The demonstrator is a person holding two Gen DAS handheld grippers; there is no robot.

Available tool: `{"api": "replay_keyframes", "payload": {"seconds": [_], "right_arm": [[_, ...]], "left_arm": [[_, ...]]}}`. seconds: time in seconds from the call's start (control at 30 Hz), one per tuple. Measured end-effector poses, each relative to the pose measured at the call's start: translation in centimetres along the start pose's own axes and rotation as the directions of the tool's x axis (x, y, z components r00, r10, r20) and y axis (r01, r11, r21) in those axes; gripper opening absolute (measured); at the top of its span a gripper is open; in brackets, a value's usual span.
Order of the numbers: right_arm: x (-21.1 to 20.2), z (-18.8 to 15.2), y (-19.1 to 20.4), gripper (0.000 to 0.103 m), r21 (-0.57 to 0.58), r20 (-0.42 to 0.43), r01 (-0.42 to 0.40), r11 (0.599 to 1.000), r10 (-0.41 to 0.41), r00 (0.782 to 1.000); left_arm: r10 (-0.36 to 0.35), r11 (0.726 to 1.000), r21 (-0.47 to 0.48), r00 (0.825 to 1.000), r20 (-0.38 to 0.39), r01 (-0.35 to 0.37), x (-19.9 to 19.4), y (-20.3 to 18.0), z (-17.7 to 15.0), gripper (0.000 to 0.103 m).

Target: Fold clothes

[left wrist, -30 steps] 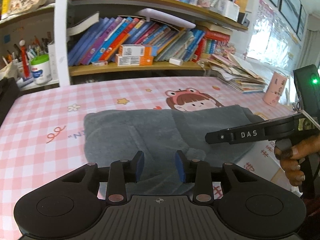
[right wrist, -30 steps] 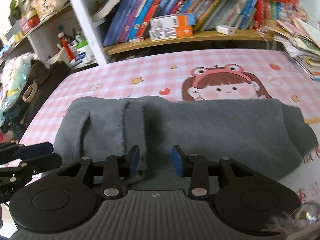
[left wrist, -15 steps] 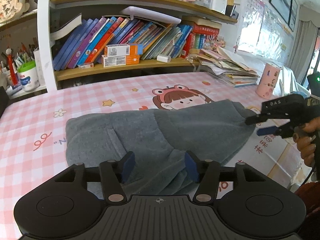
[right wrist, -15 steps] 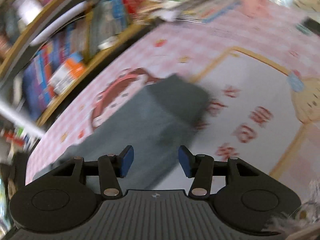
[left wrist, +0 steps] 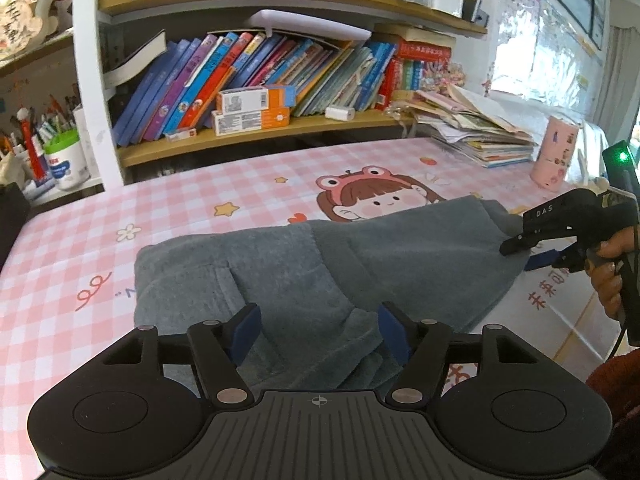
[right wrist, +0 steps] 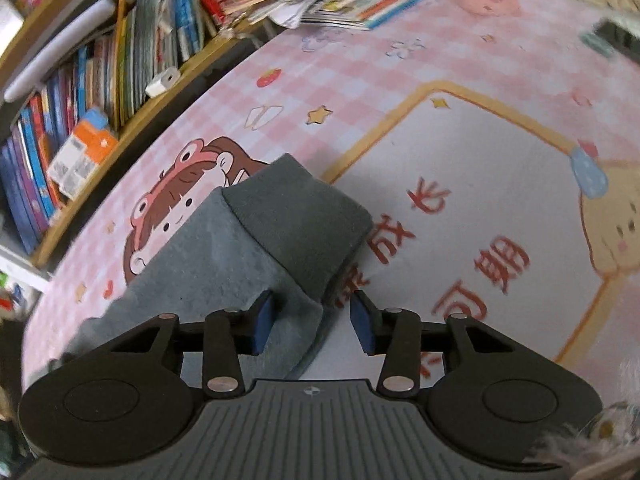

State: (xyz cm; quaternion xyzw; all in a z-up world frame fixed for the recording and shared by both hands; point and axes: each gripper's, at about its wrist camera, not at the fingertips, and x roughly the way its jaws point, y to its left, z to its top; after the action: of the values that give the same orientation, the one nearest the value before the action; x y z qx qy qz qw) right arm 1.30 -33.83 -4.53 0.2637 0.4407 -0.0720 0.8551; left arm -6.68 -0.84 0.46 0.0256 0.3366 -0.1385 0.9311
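Both grippers spread apart. Right gripper (right wrist: 312, 322) straddles the grey garment's (left wrist: 320, 276) right-end corner; only left wrist view shows the left gripper (left wrist: 316, 334) over its near edge.

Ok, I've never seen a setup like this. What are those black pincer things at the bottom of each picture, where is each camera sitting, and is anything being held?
There is no robot here: a person holds a two-finger gripper in each hand, and each carries a fisheye camera looking forward along its fingers. One picture comes from the left gripper, the other from the right gripper, so the black shape at the bottom of each is that gripper itself. The left view also shows the right gripper from the side, with the person's right hand on its handle. On the pink checked cartoon table cover lies a partly folded grey garment. Both grippers' jaws are open. The left one hovers at the garment's near edge; the right one has the end of the garment between its blue pads, not yet pinched. Books fill the shelf behind.
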Motion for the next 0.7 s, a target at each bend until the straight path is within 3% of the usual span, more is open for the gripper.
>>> {"api": "replay_keyframes", "payload": {"seconds": [0.1, 0.17, 0.27, 0.33, 0.4, 0.57, 0.7], "right_arm": [[0.8, 0.1, 1.3, 0.024, -0.091, -0.001, 0.019, 0.996, -0.019, 1.000], [0.8, 0.4, 1.5, 0.014, -0.102, -0.001, -0.020, 0.995, 0.020, 1.000], [-1.1, 1.1, 1.5, 0.014, -0.088, 0.063, -0.146, 0.985, 0.152, 0.986], [-2.9, 1.4, 1.7, 0.014, -0.107, 0.115, -0.247, 0.963, 0.259, 0.959], [-3.7, 1.5, 1.6, 0.014, -0.105, 0.126, -0.283, 0.953, 0.295, 0.947], [-0.7, 1.5, -0.7, 0.014, 0.041, 0.027, -0.199, 0.979, 0.198, 0.980], [0.8, 1.5, -1.7, 0.020, 0.124, -0.021, -0.183, 0.975, 0.187, 0.982]], "left_arm": [[0.023, 0.999, -0.027, 1.000, 0.003, -0.022, 0.0, 0.4, 0.0, 0.066], [0.036, 0.998, -0.043, 0.999, 0.006, -0.036, 0.0, 0.6, 0.0, 0.066], [0.054, 0.997, -0.058, 0.998, 0.009, -0.053, -0.1, 0.7, 0.0, 0.066], [0.062, 0.996, -0.065, 0.998, 0.006, -0.061, -0.1, 0.8, 0.0, 0.066], [0.069, 0.995, -0.071, 0.998, 0.002, -0.069, 0.0, 0.9, 0.0, 0.066], [0.080, 0.994, -0.074, 0.997, -0.002, -0.080, -0.1, 1.0, 0.0, 0.066], [0.080, 0.994, -0.070, 0.997, -0.009, -0.080, 0.0, 1.0, 0.0, 0.066]]}}
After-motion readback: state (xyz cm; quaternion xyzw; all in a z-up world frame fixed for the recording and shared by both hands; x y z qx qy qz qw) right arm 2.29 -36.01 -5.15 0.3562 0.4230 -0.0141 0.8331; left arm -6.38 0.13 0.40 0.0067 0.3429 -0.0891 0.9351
